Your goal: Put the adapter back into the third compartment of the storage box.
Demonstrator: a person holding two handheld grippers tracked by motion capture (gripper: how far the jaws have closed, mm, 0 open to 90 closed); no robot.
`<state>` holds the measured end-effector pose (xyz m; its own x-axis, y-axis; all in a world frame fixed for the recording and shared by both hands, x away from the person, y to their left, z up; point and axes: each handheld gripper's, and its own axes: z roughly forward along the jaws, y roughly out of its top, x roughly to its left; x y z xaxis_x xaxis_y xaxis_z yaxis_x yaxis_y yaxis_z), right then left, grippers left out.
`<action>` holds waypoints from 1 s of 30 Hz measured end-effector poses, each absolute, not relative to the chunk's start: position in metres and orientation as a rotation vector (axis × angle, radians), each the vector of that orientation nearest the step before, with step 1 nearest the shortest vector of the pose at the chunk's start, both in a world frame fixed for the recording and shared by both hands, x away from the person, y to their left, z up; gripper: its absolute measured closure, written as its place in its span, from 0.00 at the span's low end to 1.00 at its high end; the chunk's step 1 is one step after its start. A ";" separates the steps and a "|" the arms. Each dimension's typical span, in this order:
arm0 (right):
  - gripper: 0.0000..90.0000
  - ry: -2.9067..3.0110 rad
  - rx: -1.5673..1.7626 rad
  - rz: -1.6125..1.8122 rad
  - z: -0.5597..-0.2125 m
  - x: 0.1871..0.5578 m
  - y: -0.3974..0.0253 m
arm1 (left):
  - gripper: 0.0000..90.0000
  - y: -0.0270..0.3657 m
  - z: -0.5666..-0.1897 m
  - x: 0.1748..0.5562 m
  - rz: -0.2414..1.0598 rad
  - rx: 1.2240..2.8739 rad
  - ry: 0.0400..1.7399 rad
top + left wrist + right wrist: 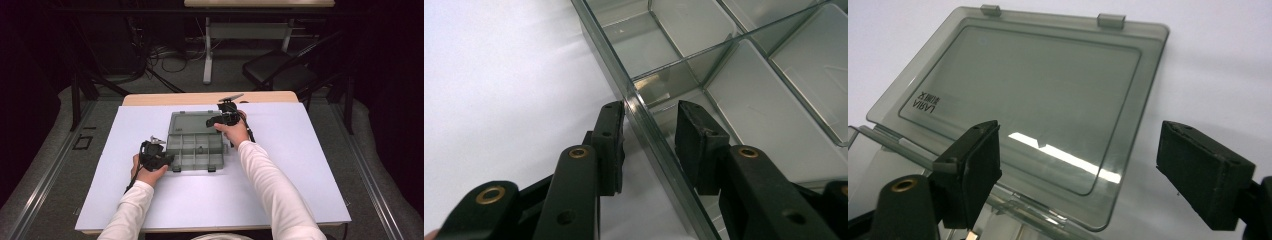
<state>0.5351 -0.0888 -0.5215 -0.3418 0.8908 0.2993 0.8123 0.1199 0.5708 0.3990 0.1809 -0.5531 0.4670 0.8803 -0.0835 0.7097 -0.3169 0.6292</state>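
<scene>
Left gripper [649, 120] jaws straddle the box [195, 150] wall — right gripper [1078, 165] jaws wide over lid [1033, 95].

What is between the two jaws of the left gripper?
The side wall of the clear compartment box stands between the pads of the left gripper, as its own view shows.

Long white sleeves [265, 185] are being worn on both forearms. The black two-jaw left gripper [649, 130] is being seen with flat matte pads [696, 137], brass-ringed pivot holes and small dark screw holes. The black two-jaw right gripper [1080, 170] is being seen with thick rectangular pads [1205, 172], one brass-ringed hole and a grey three-cornered plate [230, 97]. Black cables are being trailed from both.
</scene>
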 end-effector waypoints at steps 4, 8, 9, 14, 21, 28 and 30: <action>0.20 2.288 1.752 0.990 -0.525 0.535 -0.085 | 0.71 0.181 -0.553 0.399 0.365 2.116 1.314; 0.21 2.271 1.793 0.998 -0.527 0.534 -0.083 | 0.71 0.181 -0.553 0.399 0.371 2.112 1.315; 0.21 2.275 1.784 1.004 -0.528 0.535 -0.084 | 0.71 0.181 -0.553 0.399 0.371 2.112 1.315; 0.21 2.283 1.805 1.001 -0.532 0.534 -0.083 | 0.71 0.181 -0.553 0.399 0.367 2.116 1.314; 0.21 2.283 1.815 0.996 -0.537 0.535 -0.083 | 0.71 0.181 -0.553 0.399 0.369 2.114 1.315; 0.21 2.292 1.827 1.001 -0.541 0.536 -0.084 | 0.71 0.181 -0.553 0.399 0.367 2.114 1.315; 0.21 2.289 1.830 1.012 -0.543 0.536 -0.083 | 0.71 0.181 -0.553 0.399 0.367 2.114 1.315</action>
<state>0.5358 -0.0833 -0.5427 -0.3030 0.8844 0.3549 0.8576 0.0908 0.5062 0.3990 0.1809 -0.5532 0.4669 0.8804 -0.0834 0.7096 -0.3167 0.6294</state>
